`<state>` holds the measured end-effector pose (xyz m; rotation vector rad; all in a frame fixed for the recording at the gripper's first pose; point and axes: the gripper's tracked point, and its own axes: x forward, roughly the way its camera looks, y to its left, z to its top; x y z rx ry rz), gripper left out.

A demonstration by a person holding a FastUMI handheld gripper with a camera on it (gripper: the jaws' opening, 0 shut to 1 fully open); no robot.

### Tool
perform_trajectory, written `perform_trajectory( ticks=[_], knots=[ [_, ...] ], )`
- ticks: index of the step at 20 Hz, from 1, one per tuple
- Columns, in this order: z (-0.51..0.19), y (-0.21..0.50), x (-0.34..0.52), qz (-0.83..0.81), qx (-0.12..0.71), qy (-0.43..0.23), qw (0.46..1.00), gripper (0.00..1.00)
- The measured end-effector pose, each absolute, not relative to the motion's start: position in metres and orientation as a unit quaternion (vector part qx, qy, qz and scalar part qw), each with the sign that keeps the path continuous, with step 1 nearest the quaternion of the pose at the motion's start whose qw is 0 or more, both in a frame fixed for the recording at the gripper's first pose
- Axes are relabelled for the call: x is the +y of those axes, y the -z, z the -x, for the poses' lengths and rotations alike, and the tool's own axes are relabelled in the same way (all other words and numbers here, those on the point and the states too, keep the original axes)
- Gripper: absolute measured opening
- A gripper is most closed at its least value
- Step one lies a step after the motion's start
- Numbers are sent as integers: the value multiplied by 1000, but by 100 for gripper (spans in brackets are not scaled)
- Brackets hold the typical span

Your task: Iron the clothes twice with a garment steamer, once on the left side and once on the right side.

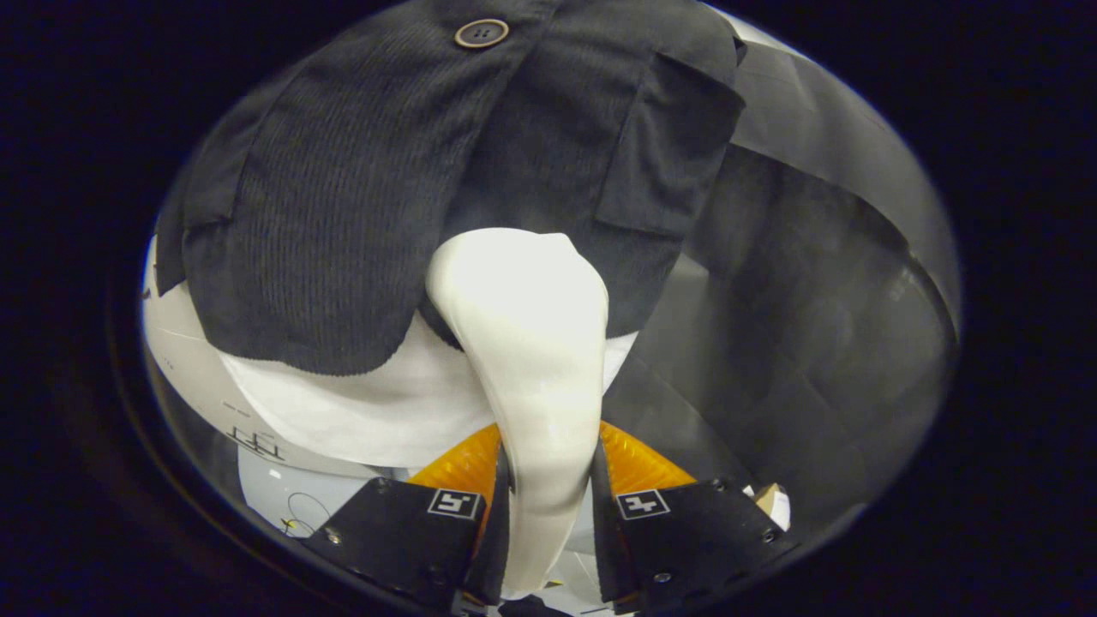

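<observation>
A cream-white garment steamer [531, 343] rises between my fingers, its handle clamped by both of them. My gripper [548, 480] is shut on that handle. The steamer's wide head presses against the lower middle of a dark grey corduroy jacket [360, 214] hanging just beyond. The jacket has a brown button [481, 32] near its top and a patch pocket [668, 154] to the right of the steamer head. A white shirt hem [377, 411] hangs out below the jacket, left of the steamer.
Grey backing panels [823, 257] stand behind and to the right of the jacket. A white surface with dark markings [257, 446] lies low on the left, beside my fingers.
</observation>
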<state>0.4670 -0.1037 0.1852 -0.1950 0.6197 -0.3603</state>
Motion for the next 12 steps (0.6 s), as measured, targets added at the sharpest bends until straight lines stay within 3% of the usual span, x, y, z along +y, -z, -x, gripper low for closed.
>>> perform_trajectory(
  ticks=[12],
  knots=[
    [-468,-187,-104,46,267,181,945,44]
  ],
)
